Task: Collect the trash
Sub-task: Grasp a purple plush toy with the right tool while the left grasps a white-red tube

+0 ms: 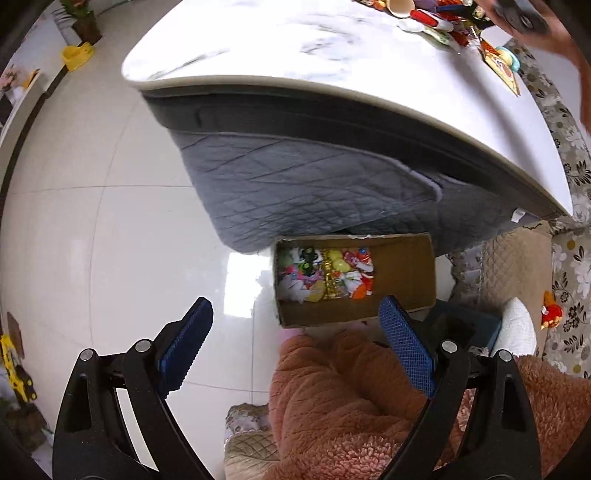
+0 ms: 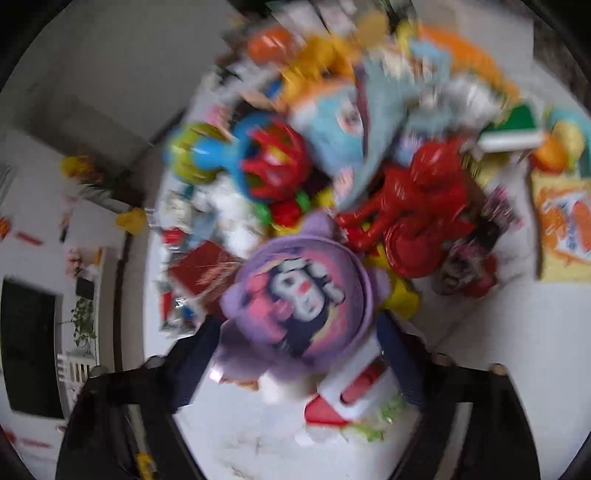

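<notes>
My left gripper (image 1: 295, 306) is open and empty, pointing down over the tiled floor. Just beyond its blue pads (image 1: 406, 343) a cardboard box (image 1: 402, 273) holds bright wrappers and toys (image 1: 325, 273). My right gripper (image 2: 295, 332) is over the white table (image 2: 258, 443), seen through heavy blur. Its jaws stand wide on either side of a round purple plush (image 2: 295, 299) with a cartoon face. Under the plush lies a red and white piece (image 2: 351, 398). A heap of toys and packets (image 2: 369, 147) fills the table behind. The right hand's gripper (image 1: 521, 16) shows at the far table end.
A white marble table (image 1: 258, 44) with a grey quilted cover (image 1: 295, 177) stands over the box. A fuzzy brown garment (image 1: 332, 398) lies beside my left fingers. A dark blue bin (image 1: 465, 325) sits right of the box. An orange snack packet (image 2: 565, 225) lies apart.
</notes>
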